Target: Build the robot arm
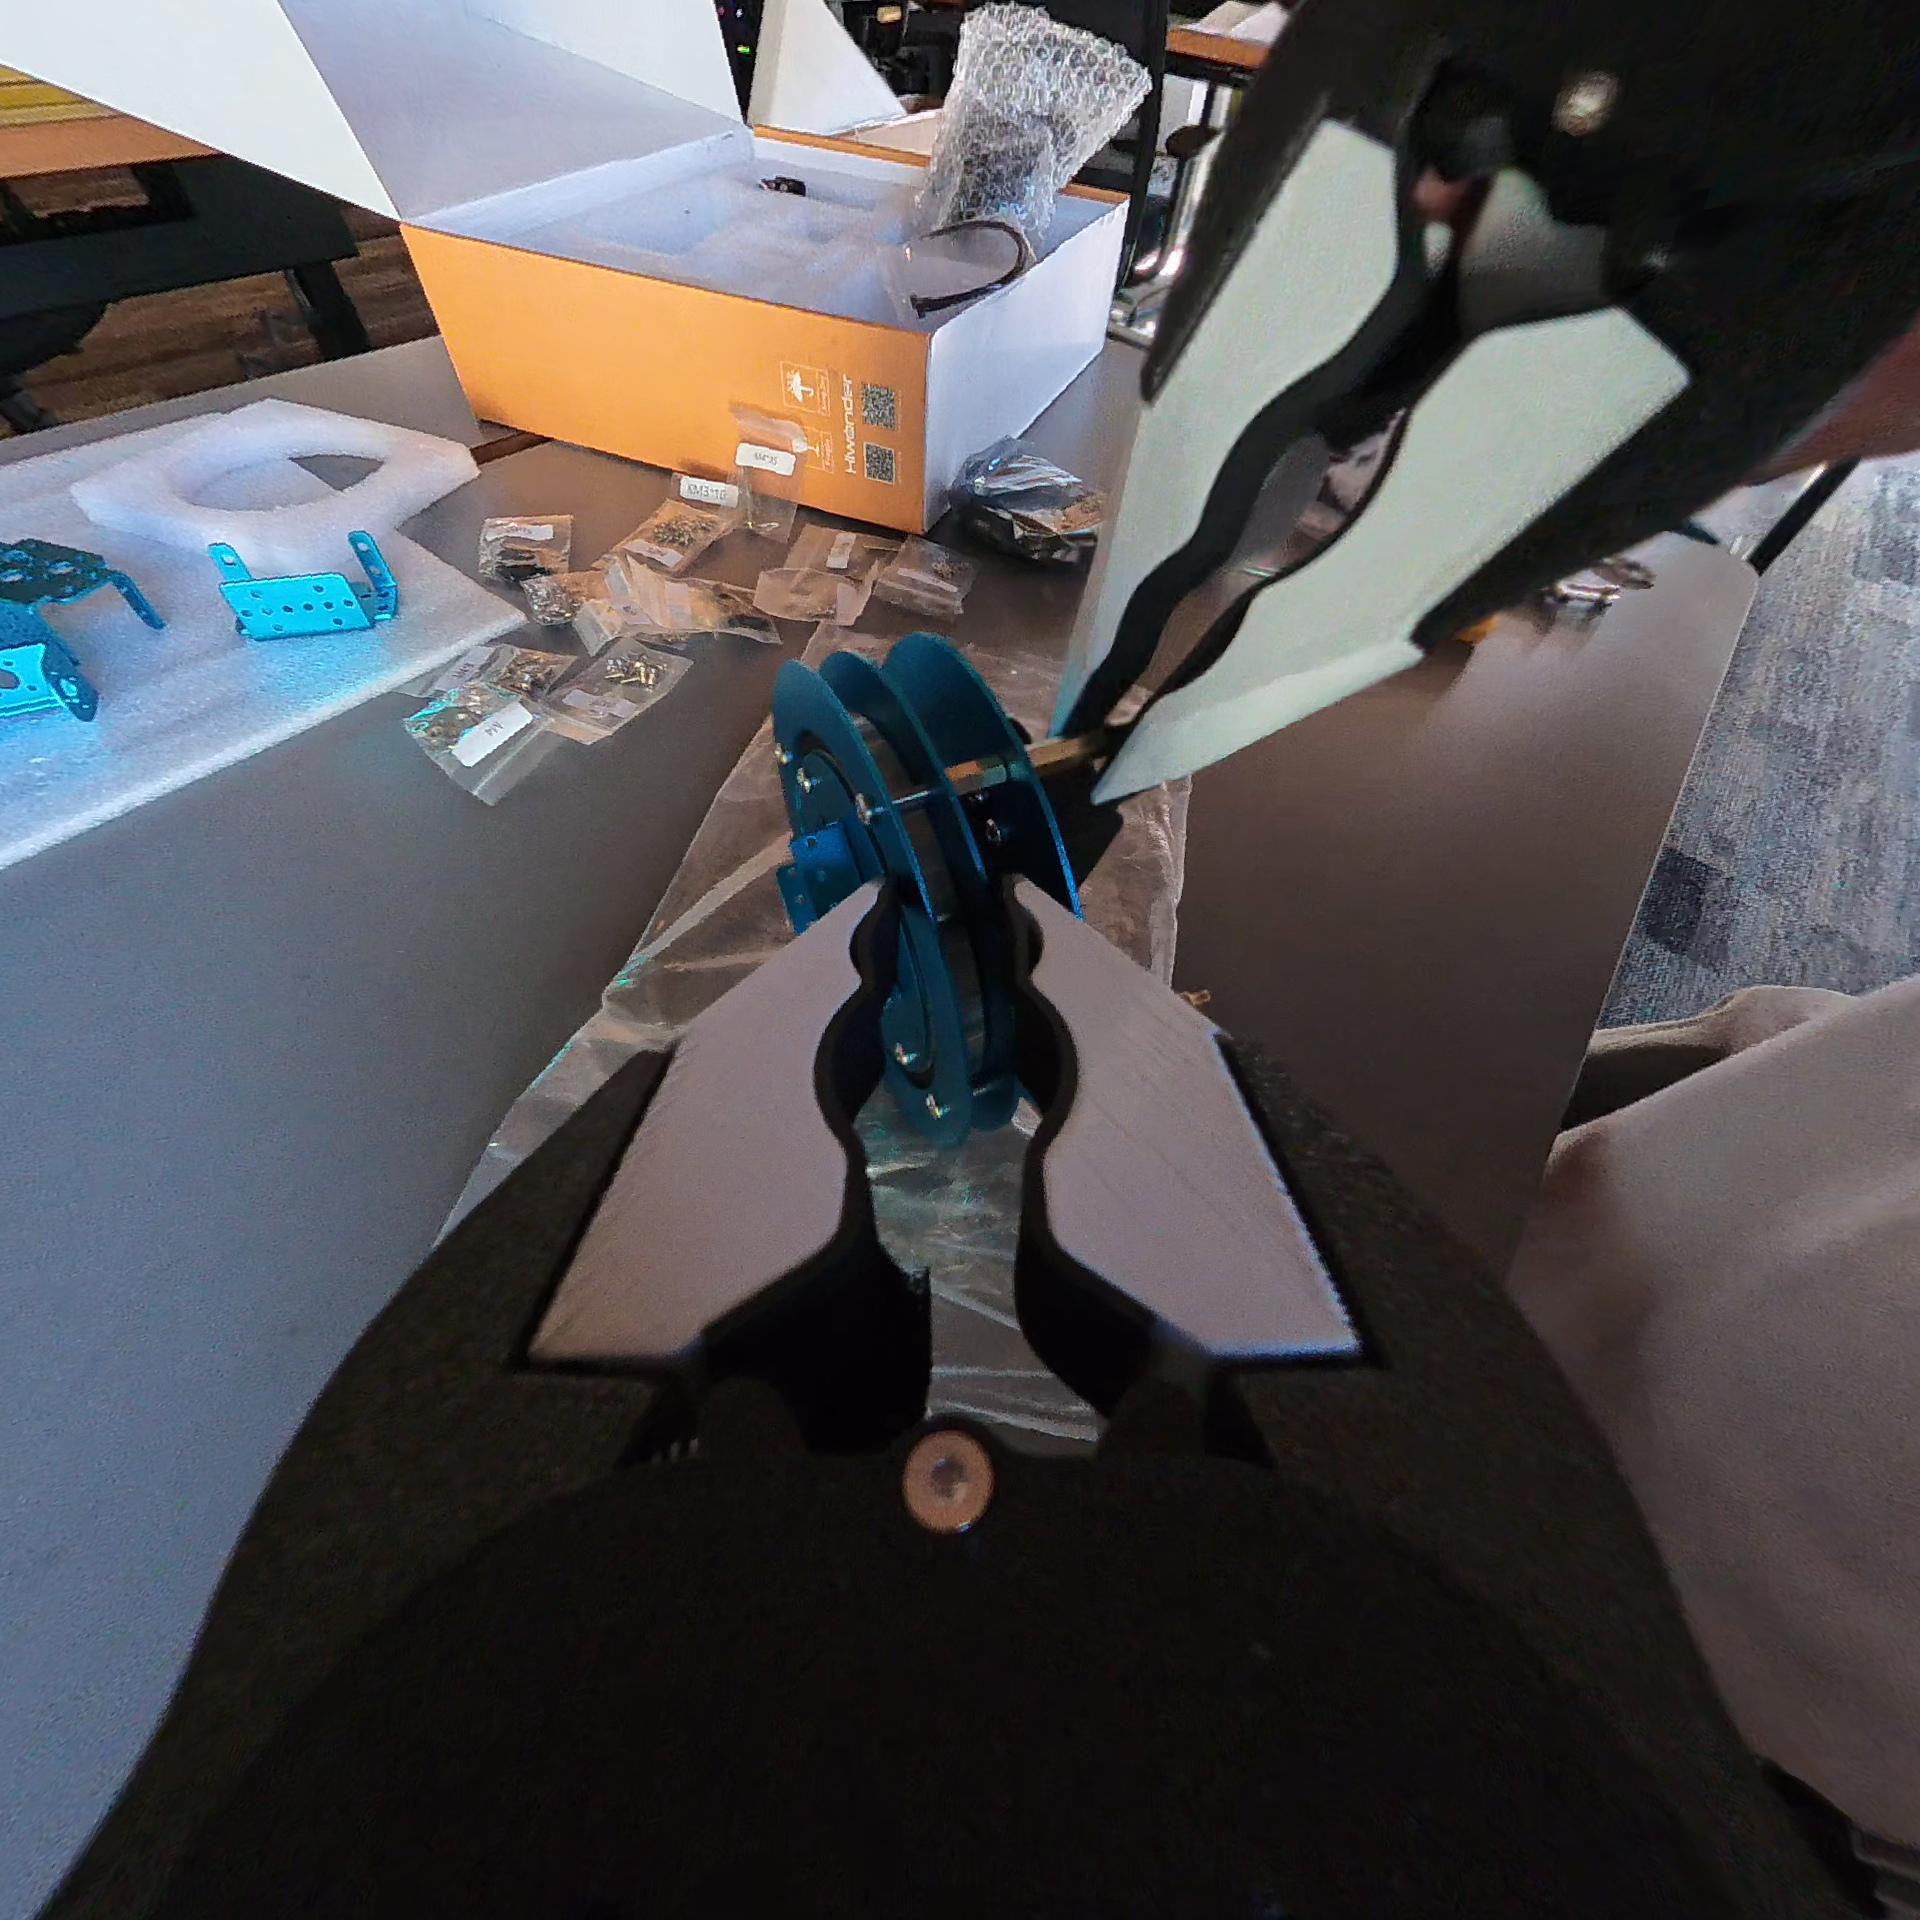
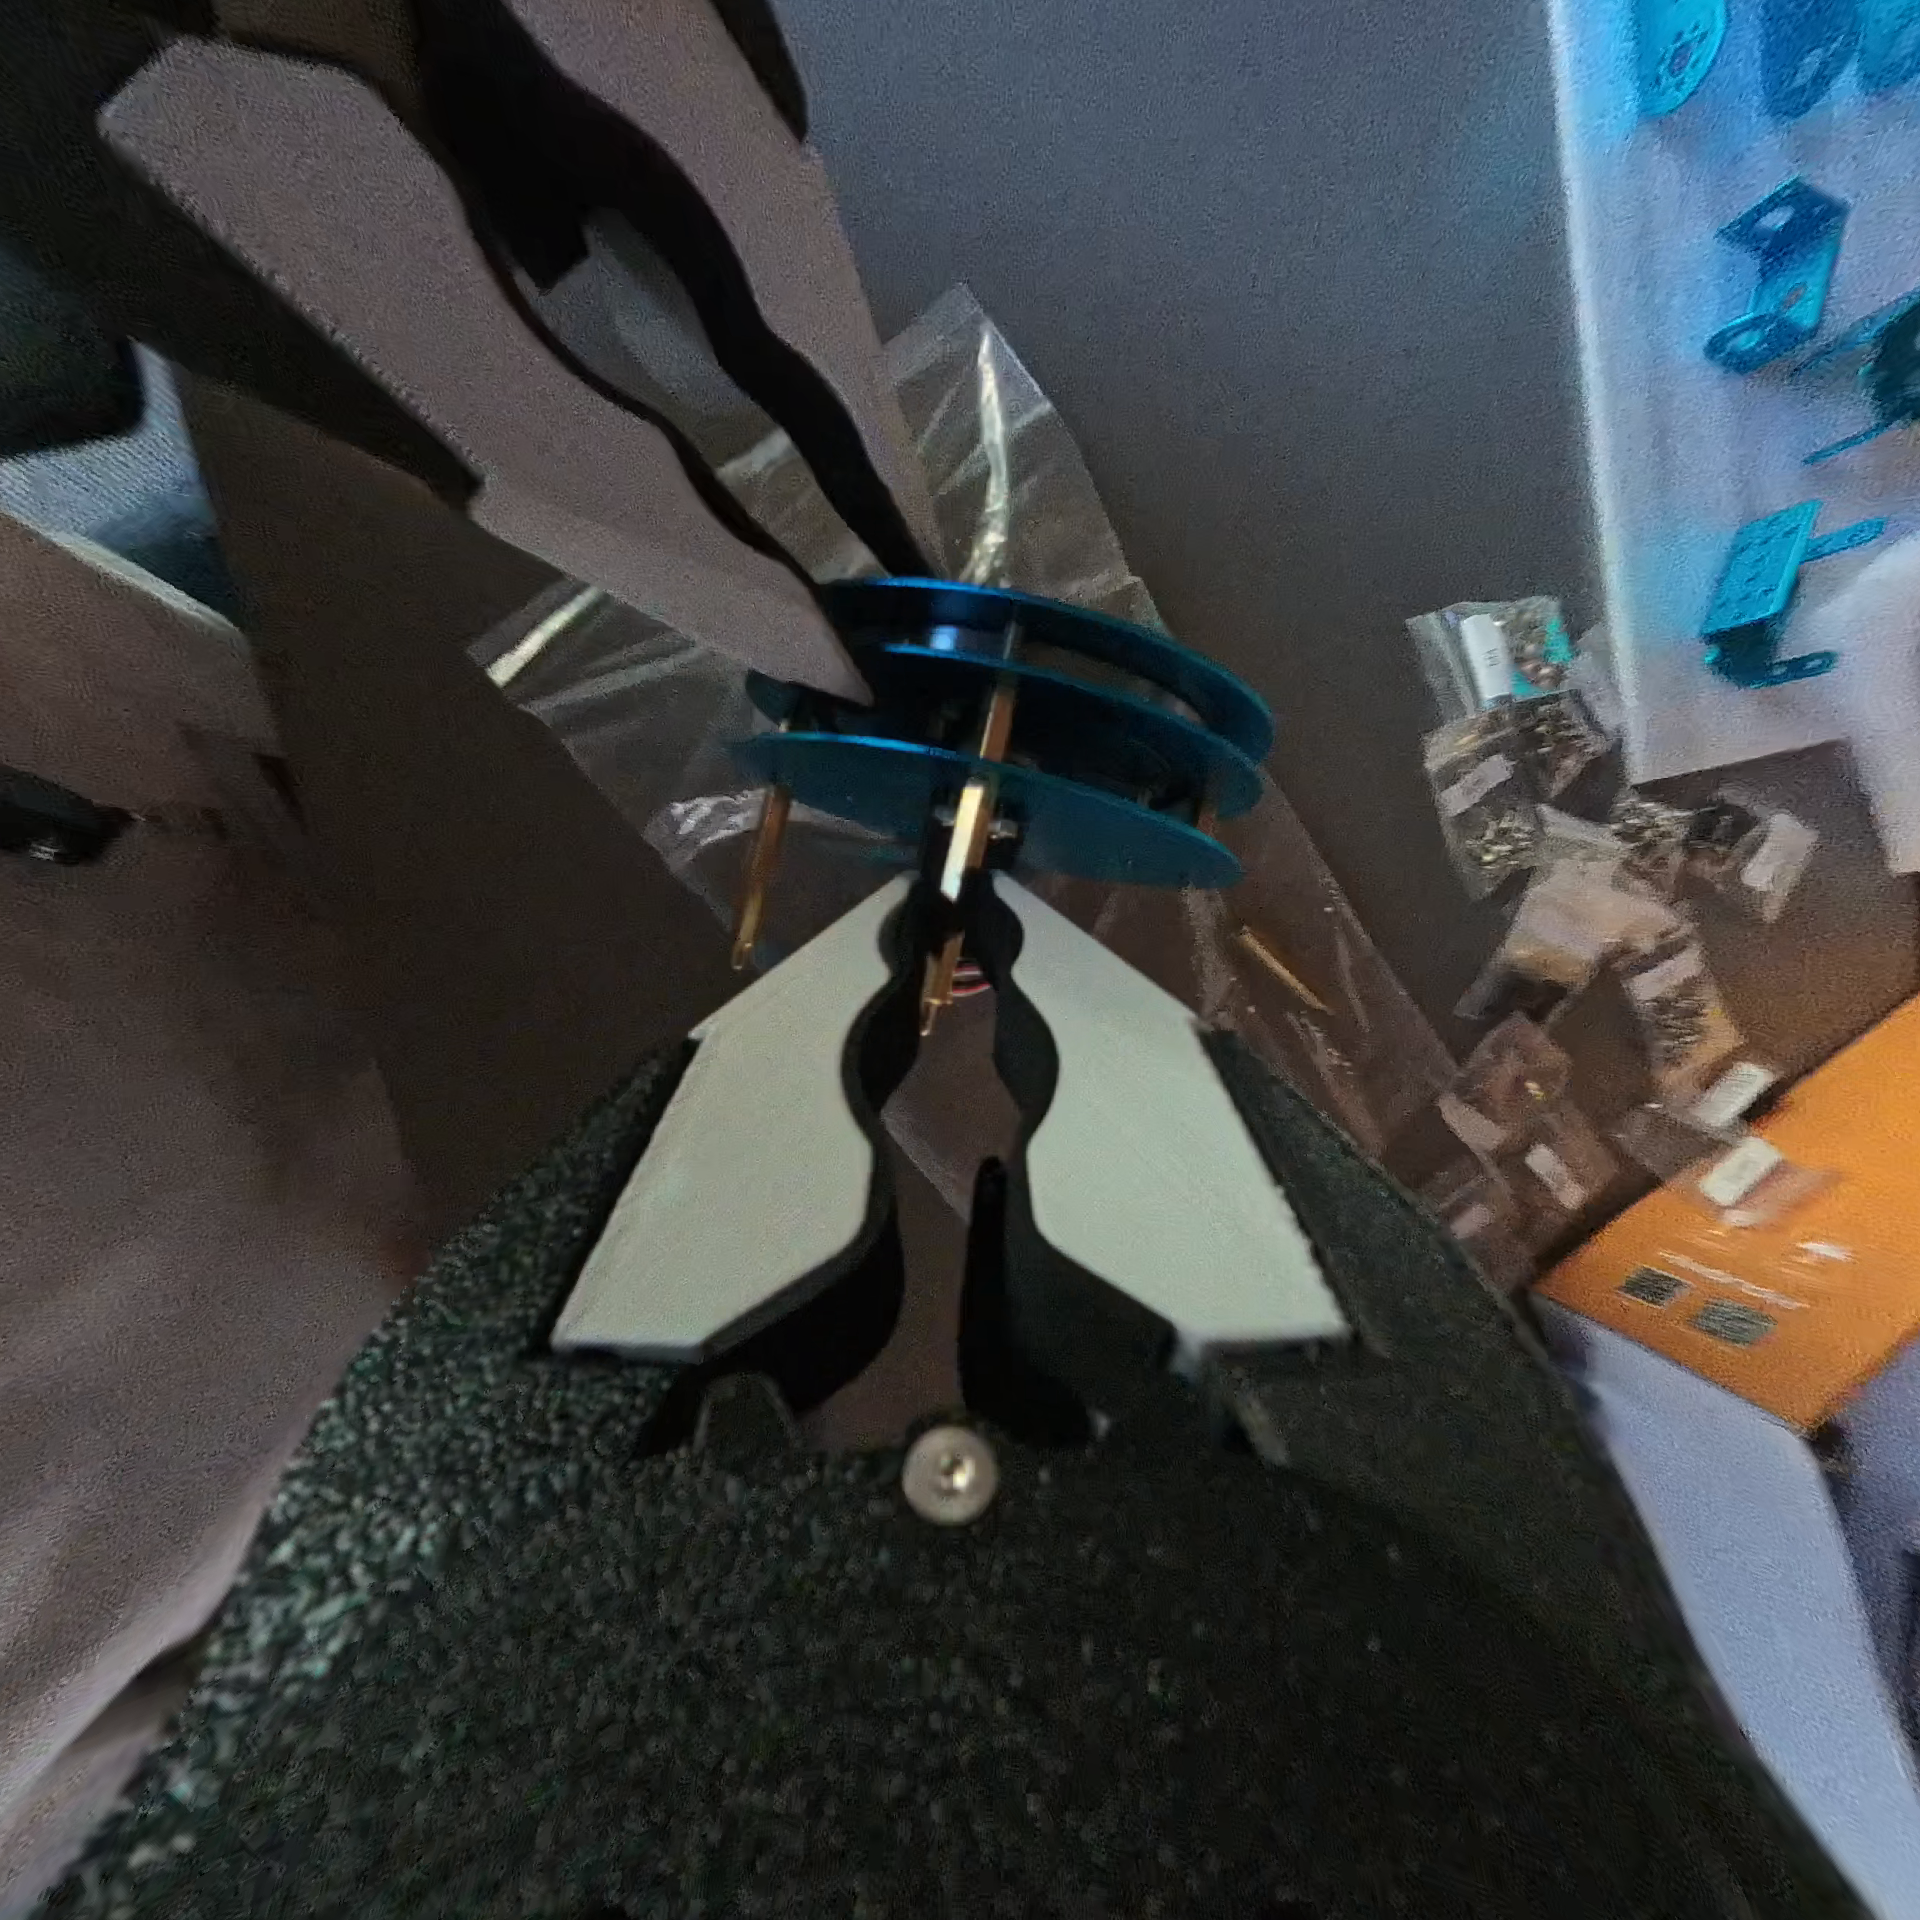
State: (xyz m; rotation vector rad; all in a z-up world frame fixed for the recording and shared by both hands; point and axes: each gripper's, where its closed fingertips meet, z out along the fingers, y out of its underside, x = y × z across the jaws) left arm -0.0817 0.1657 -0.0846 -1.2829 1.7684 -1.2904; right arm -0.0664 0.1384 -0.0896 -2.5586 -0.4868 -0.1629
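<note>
A blue metal assembly (image 1: 914, 769) of three stacked discs joined by brass standoffs is held on edge over a clear plastic bag (image 1: 935, 1195) on the grey table. My left gripper (image 1: 951, 904) is shut on the discs' near rim. My right gripper (image 1: 1091, 753) comes in from the upper right and is shut on a brass standoff (image 1: 1065, 746) sticking out of the outer disc. In the right wrist view the right gripper (image 2: 951, 894) pinches that standoff (image 2: 961, 831) below the discs (image 2: 1039, 727). The left gripper's fingers (image 2: 582, 457) reach in from the upper left.
An open orange and white box (image 1: 675, 353) with a bubble-wrap bag (image 1: 1018, 114) stands behind. Several small screw bags (image 1: 623, 623) lie before it. White foam (image 1: 301, 468) at the left carries blue brackets (image 1: 307, 597). A person's light-trousered leg (image 1: 1714, 1351) is at the right.
</note>
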